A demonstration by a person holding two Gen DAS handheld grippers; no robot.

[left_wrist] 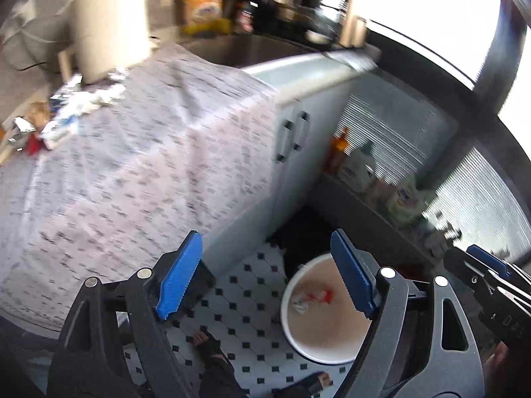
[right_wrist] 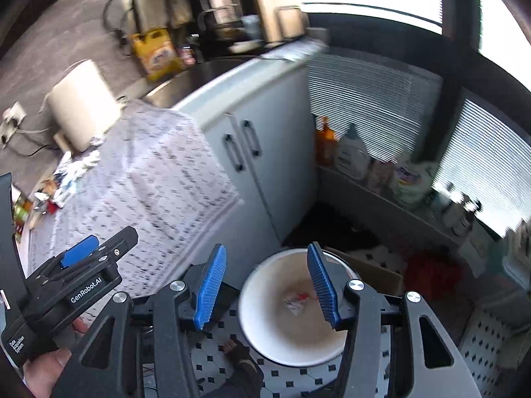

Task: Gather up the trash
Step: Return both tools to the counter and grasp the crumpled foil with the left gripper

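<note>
Kitchen corner seen from above by both wrist cameras. The worktop (left_wrist: 132, 172), under a sheet of printed paper, fills the left wrist view from 8 to 12 o'clock. At its far end, toward 10 o'clock, lies a heap of trash (left_wrist: 66, 116): crumpled foil, white wrappers and a red scrap. Just beyond the heap stands a cream cylinder (left_wrist: 109, 23). A yellow jug (left_wrist: 204, 6) stands farther back at 12 o'clock, beside the sink (right_wrist: 199, 76).

Below the worktop edge is a white cupboard (right_wrist: 265, 165) with two dark handles. The floor (left_wrist: 245, 301) is white tile with small black diamonds. On it, at 6 o'clock in both views, stands a white bucket (left_wrist: 298, 341); inside lies a crumpled scrap (left_wrist: 310, 300), white with red. A low shelf (right_wrist: 381, 192) along the blinds, at 3 o'clock, carries bottles (right_wrist: 351, 152). A cardboard box (right_wrist: 375, 272) sits beside the bucket.

The left tongs (left_wrist: 265, 285) stand wide, with nothing between the blue pads; floor and bucket show in the gap. The right tongs (right_wrist: 268, 288) stand about half open, also empty, over the bucket. Neither touches the trash. A hand (right_wrist: 49, 364) grips the left tongs' handle. Sandalled feet (left_wrist: 212, 341) rest on the tile at 6 o'clock.
</note>
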